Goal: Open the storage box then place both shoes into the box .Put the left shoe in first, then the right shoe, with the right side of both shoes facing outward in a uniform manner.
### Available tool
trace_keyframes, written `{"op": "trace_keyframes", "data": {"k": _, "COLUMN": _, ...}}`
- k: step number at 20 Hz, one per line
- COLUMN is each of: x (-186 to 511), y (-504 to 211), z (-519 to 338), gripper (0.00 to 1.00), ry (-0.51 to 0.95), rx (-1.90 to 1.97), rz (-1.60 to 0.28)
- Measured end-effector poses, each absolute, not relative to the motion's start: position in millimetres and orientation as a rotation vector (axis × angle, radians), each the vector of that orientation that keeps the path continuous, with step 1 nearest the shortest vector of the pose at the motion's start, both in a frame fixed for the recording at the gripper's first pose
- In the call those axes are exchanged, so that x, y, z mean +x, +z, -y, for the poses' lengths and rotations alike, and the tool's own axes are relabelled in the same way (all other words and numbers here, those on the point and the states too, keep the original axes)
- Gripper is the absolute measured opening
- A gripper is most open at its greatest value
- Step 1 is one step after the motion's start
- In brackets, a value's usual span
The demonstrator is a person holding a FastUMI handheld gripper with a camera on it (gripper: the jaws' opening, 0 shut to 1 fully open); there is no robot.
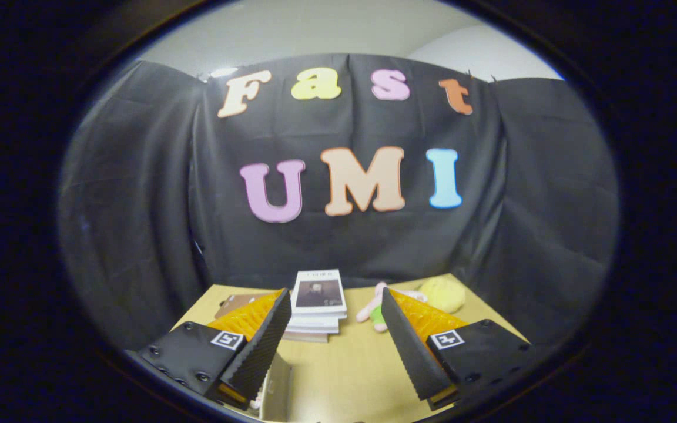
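Observation:
My gripper (336, 302) is held above the wooden table (350, 370) with its two black ribbed fingers (265, 341) spread wide apart and nothing between them. Orange finger bodies and black mounts with small square markers show behind the pads. A pale edge of some object (277, 382) peeks out under the left finger near the table's front; I cannot tell what it is.
A stack of books (317, 305) lies just beyond the fingers at the table's middle back. A plush toy with pink, green and yellow parts (426, 296) lies behind the right finger. A brown flat object (235, 302) sits behind the left finger.

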State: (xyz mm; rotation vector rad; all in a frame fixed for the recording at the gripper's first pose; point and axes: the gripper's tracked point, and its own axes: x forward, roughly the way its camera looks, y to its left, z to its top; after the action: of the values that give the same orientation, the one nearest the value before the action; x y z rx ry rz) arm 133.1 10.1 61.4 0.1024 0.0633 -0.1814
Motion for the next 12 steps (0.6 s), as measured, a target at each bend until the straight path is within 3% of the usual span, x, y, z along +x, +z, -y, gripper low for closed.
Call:
{"op": "trace_keyframes", "data": {"k": 7, "x": 114, "y": 83, "z": 6, "gripper": 0.99, "ry": -0.110, "rx": 0.037, "rz": 0.125}}
{"op": "trace_keyframes", "data": {"k": 12, "x": 110, "y": 67, "z": 4, "gripper": 0.99, "ry": -0.062, "rx": 0.053, "rz": 0.147}}
